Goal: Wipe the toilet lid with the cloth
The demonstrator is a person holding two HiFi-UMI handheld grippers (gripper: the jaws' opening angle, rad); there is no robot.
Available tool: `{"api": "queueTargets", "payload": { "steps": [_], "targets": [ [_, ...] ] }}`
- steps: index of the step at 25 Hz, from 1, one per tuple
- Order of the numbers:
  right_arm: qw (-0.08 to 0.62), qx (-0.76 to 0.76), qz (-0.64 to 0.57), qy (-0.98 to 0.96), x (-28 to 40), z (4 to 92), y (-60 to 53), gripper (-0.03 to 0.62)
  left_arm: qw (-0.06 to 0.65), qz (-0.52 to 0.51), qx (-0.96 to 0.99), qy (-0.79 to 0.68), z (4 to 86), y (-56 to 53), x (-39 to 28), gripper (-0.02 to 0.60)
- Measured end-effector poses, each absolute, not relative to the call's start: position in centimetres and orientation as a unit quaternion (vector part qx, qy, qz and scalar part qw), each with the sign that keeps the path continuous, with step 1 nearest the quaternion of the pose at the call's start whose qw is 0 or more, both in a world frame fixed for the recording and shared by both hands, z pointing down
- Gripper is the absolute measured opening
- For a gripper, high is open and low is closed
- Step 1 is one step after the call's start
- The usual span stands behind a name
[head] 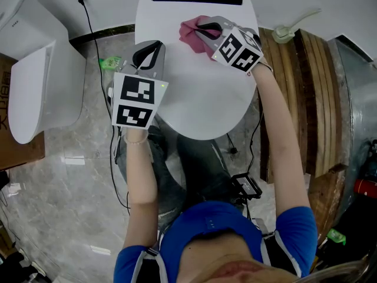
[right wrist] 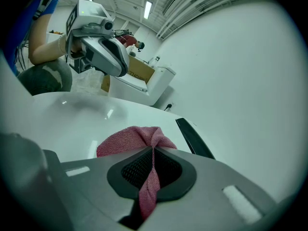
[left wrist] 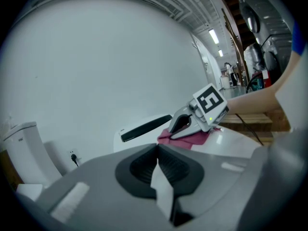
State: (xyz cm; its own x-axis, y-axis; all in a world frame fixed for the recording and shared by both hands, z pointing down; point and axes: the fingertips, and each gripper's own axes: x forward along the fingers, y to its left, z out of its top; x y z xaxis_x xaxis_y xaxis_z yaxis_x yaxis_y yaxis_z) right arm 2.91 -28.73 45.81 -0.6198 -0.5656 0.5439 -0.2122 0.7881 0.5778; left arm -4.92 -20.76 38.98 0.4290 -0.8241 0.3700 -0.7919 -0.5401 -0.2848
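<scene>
Being pinched by right gripper (head: 203,29), cloth (head: 189,34) near toilet lid (head: 203,99) back edge, left gripper (head: 147,53) being held pressed together at left rim

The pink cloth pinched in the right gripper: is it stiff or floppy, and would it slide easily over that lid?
Probably floppy: the cloth bunches and folds where the right gripper pinches it. Likely light, being thin looped fabric. It should glide readily, since the toilet lid looks smooth and glossy.
</scene>
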Motion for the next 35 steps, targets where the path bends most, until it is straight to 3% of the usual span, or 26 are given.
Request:
{"api": "queueTargets", "payload": {
  "steps": [35],
  "targets": [
    [0.362, 0.297, -0.194, -0.862, 12.1, 46.0, -28.8, 0.011, 0.037, -0.249, -0.845, 0.472, 39.3, -20.5, -4.1, 0.003]
  ]
}}
